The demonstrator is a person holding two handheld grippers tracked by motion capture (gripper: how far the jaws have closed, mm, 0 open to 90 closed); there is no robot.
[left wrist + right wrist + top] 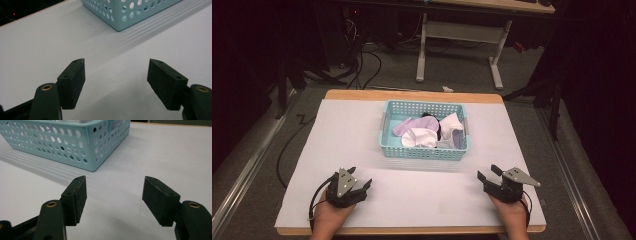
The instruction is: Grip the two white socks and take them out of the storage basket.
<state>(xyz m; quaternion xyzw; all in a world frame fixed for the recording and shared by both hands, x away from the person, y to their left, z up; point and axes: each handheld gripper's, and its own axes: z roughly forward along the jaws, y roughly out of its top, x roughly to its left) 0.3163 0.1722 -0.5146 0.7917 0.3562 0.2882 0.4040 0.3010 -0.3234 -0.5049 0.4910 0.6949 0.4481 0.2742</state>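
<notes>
Presently both tools idle near the front edge of the white table (337, 140). Left gripper (357, 181): jaws spread, nothing between. Right gripper (490, 176): the same. Ahead, mid-table, well apart from both, sits the blue basket (424, 150) holding the cloths (421, 136), white, lilac and dark. They look soft, light, limp; likely best pinched at a raised fold, clear of the basket wall.

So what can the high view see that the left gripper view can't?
The high view alone looks into the basket and shows the white cloth and lilac cloth inside, plus both hands, the left gripper and the right gripper. The left gripper view alone shows its own pads close up, wide apart with nothing between. Both show the blue basket and white tabletop.
</notes>
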